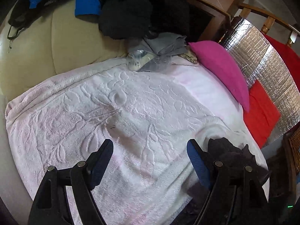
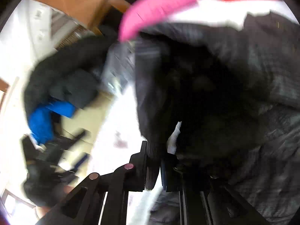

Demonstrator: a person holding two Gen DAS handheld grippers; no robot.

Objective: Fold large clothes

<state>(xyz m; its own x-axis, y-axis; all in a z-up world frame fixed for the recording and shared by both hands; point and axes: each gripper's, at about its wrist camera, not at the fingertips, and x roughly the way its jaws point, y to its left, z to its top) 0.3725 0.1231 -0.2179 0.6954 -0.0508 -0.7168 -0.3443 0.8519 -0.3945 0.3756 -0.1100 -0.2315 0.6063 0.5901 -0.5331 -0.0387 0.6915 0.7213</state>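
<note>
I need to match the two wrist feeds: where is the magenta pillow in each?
Left wrist: the magenta pillow lies upper right, on the pink blanket's far edge.
Right wrist: the pillow is a blurred streak at top centre, above the dark garment held by the right gripper.
Shared landmark: the blue garment.

Plush embossed blanket (image 1: 116,116), shiny quilted foil panel (image 1: 262,56), matt dark garment (image 2: 234,78)

Left claw (image 1: 150,157) open over pink blanket (image 1: 116,112); dark garment (image 1: 228,153) beside right finger.
</note>
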